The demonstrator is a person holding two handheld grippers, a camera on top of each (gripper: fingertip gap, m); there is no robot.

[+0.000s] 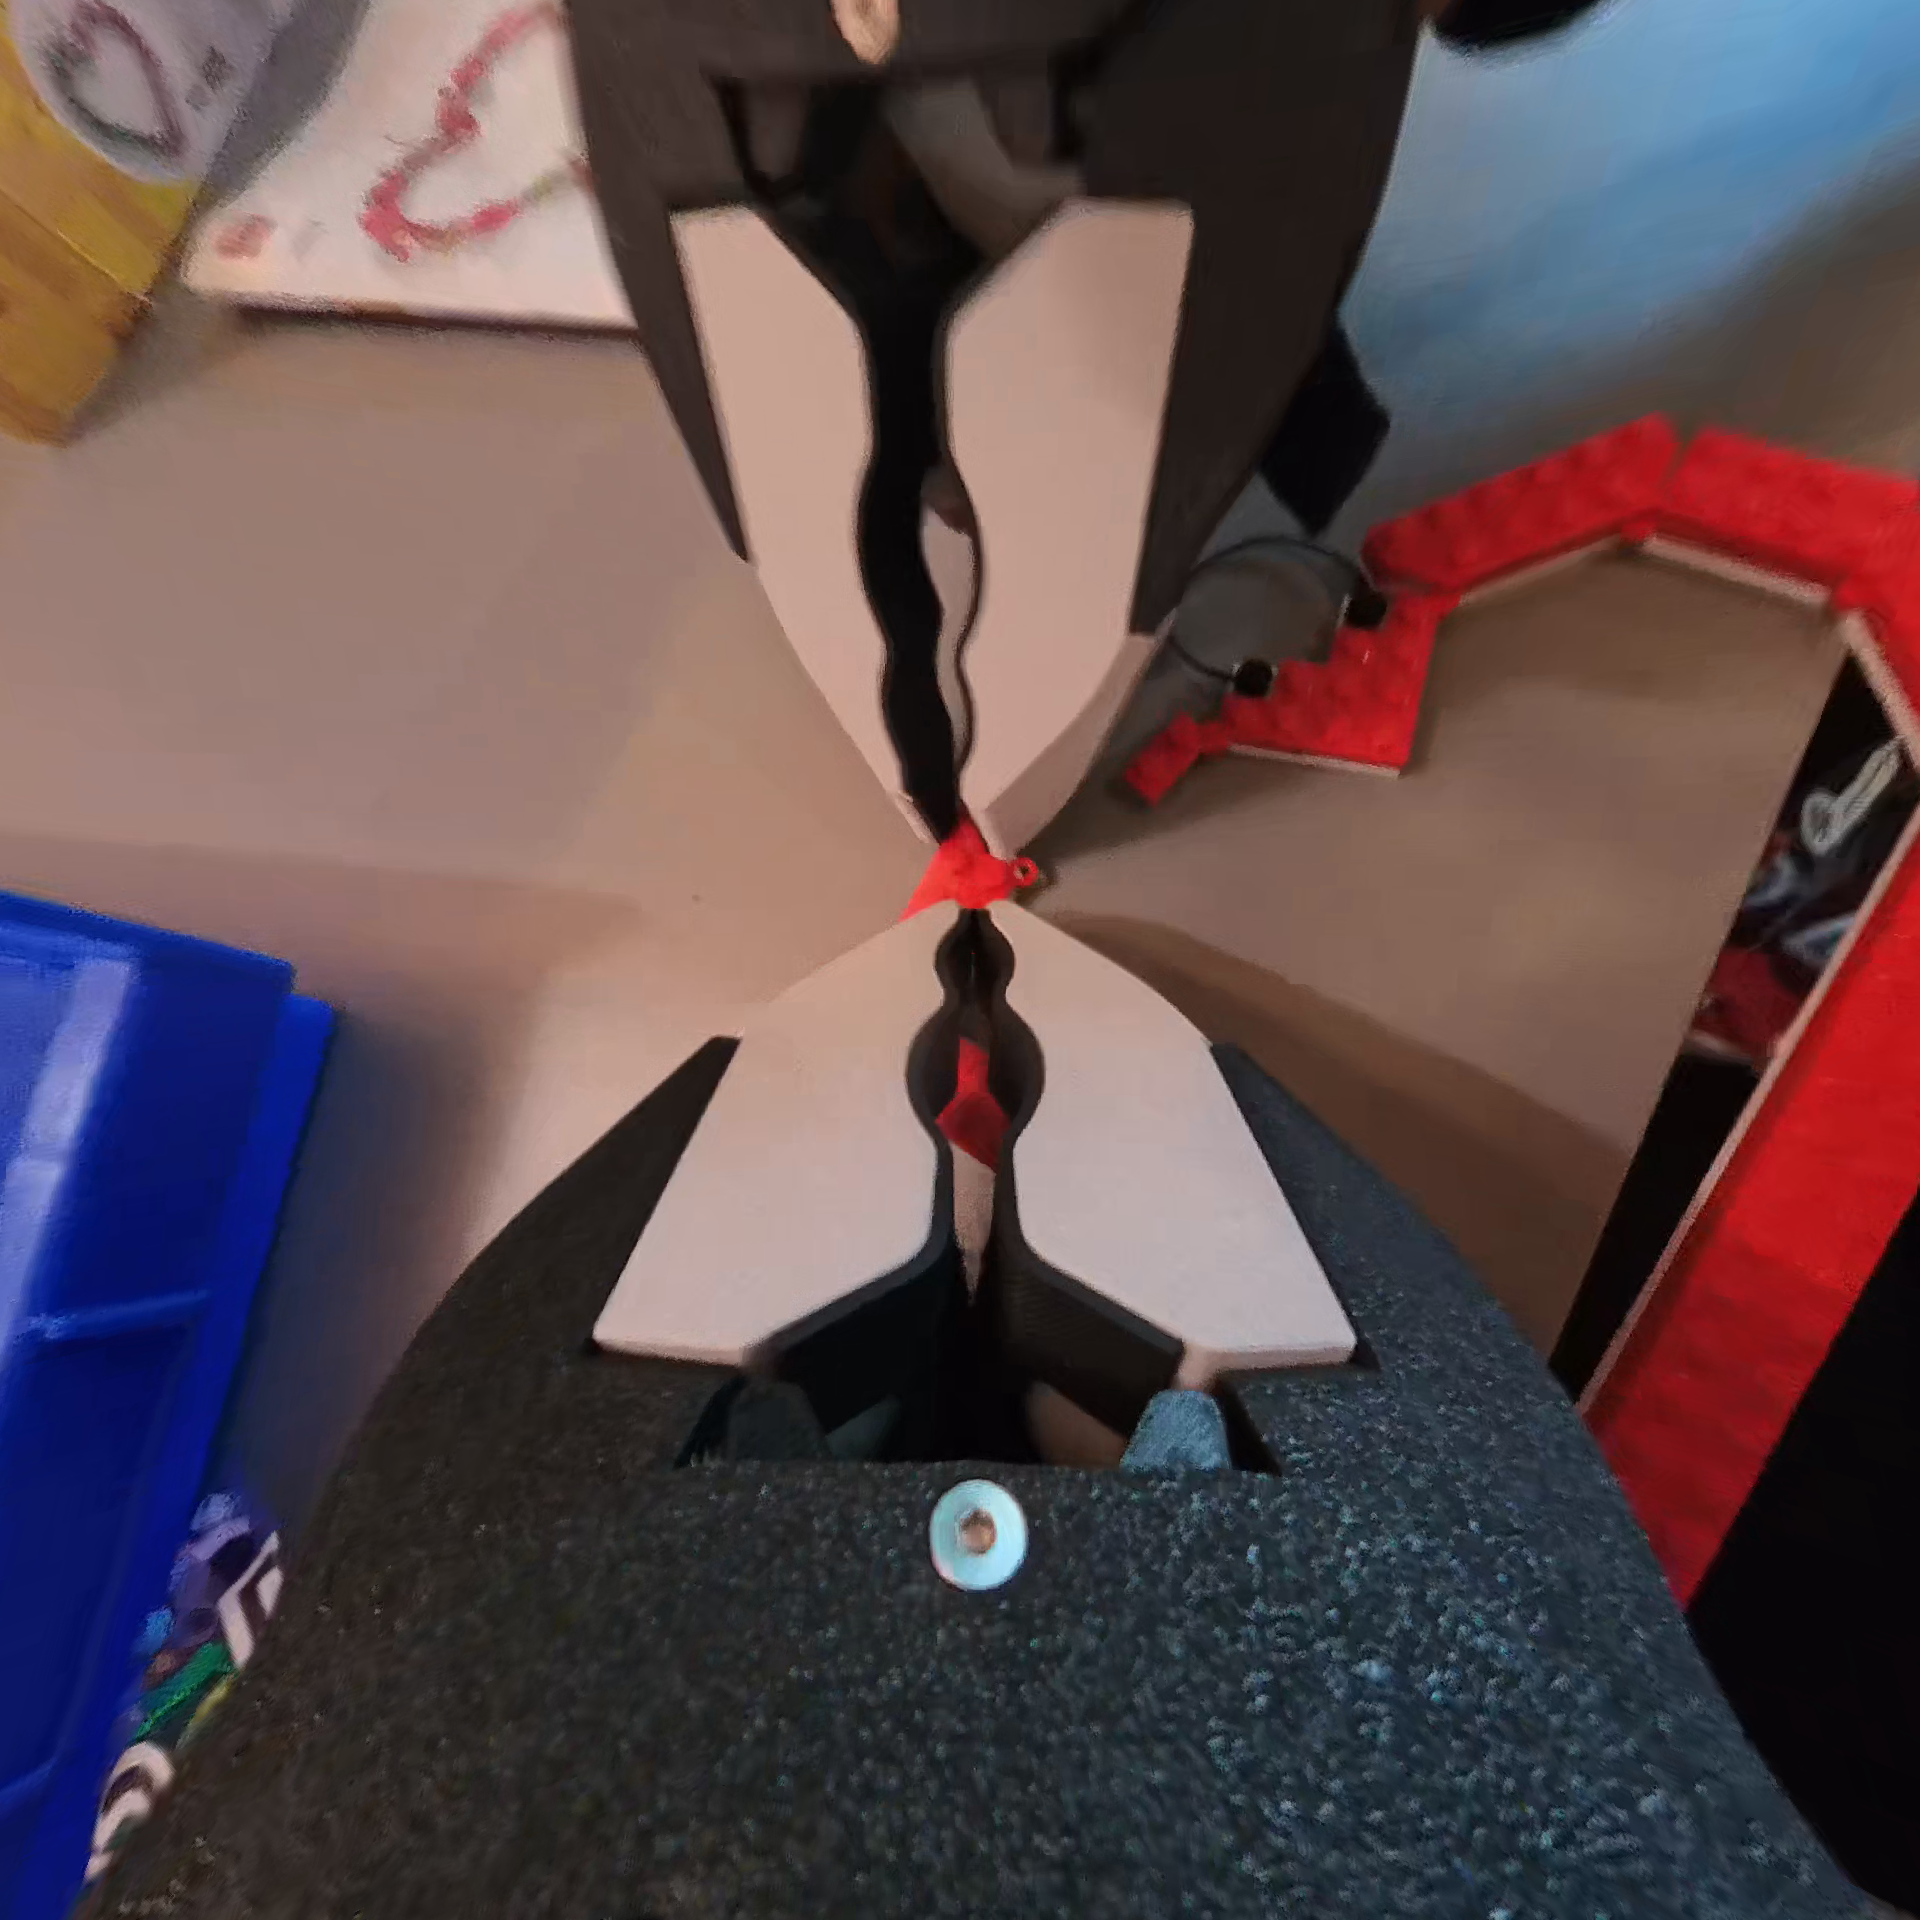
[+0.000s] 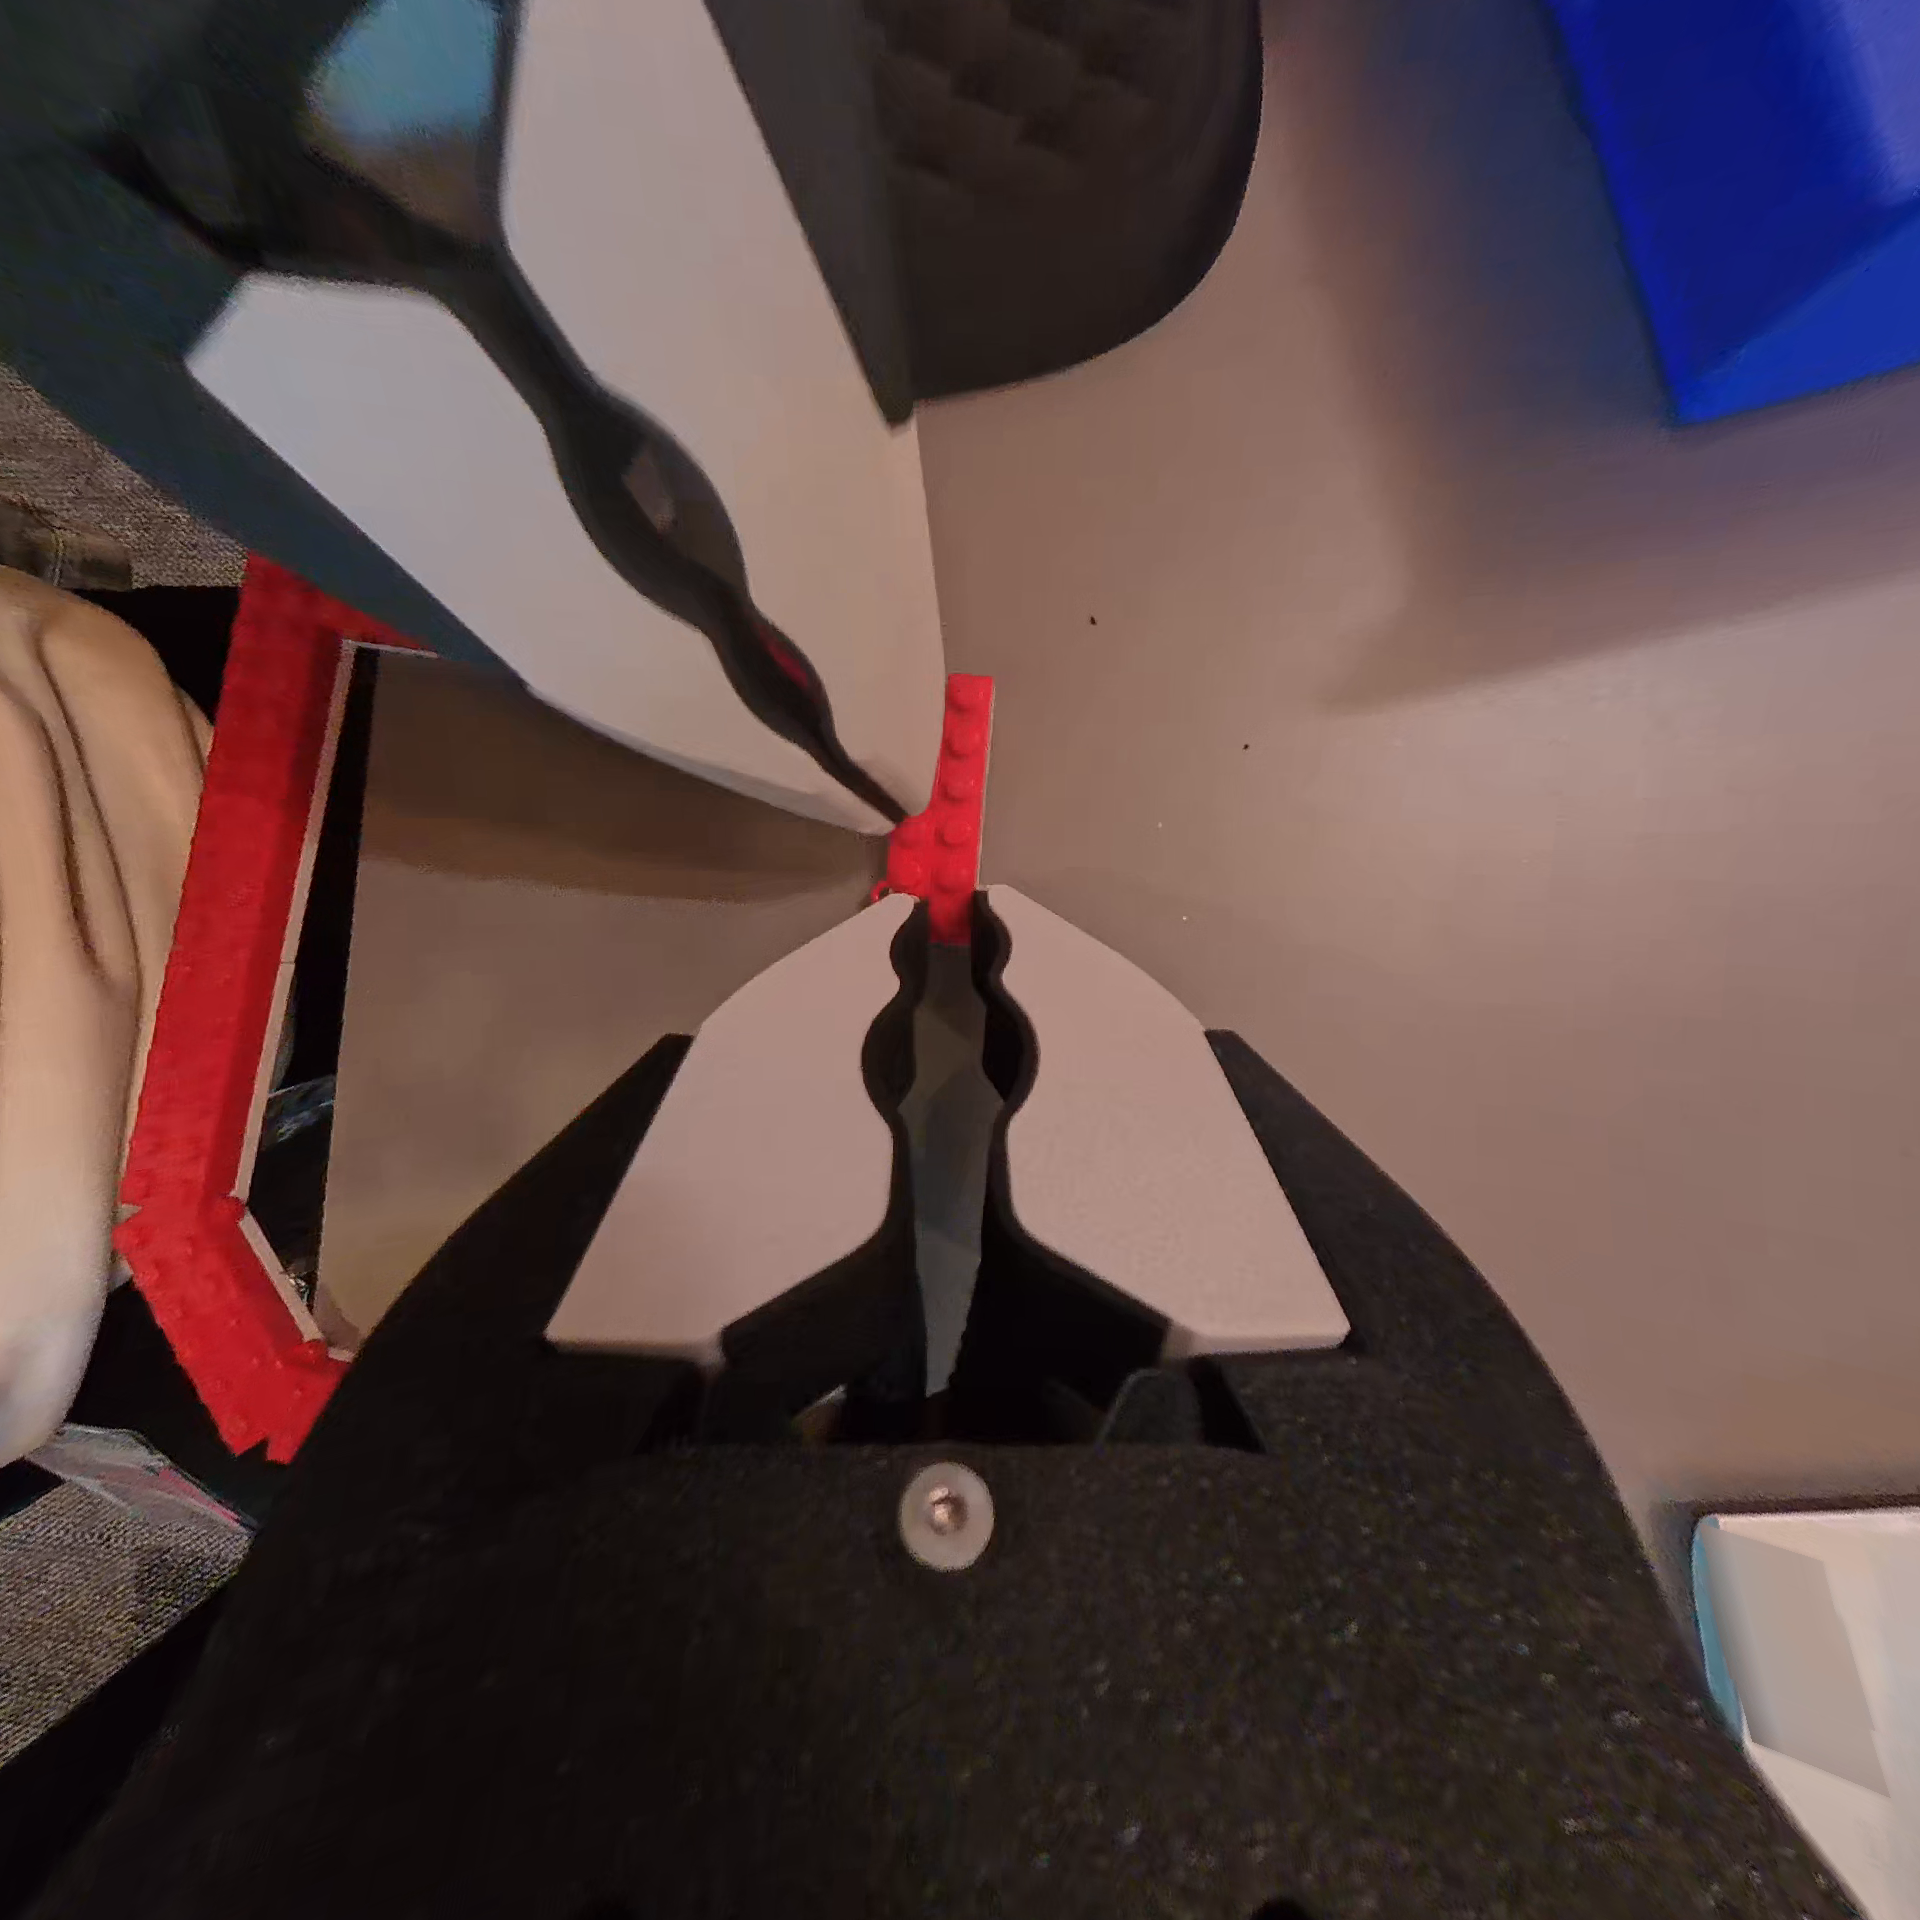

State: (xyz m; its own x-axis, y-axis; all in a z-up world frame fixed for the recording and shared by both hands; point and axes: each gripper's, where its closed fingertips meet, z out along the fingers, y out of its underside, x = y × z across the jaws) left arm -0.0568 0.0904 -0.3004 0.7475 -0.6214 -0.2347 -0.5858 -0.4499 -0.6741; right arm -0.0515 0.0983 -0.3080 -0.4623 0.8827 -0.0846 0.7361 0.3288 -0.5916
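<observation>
Between both tips: red studded plate (image 2: 961,805). Left gripper (image 1: 961,914) & right gripper (image 2: 951,914) each clamped on it, tip-to-tip.

Left gripper (image 1: 971,914) and right gripper (image 2: 943,902) meet tip to tip, fingers of each closed together, both pinching one small red studded piece (image 2: 958,805). A bare hand (image 2: 73,935) shows behind.

Both wrist cameras look closely down their own fingers from 6 o'clock, facing each other over the small red studded brick piece (image 1: 961,871) (image 2: 951,821) they share.
</observation>
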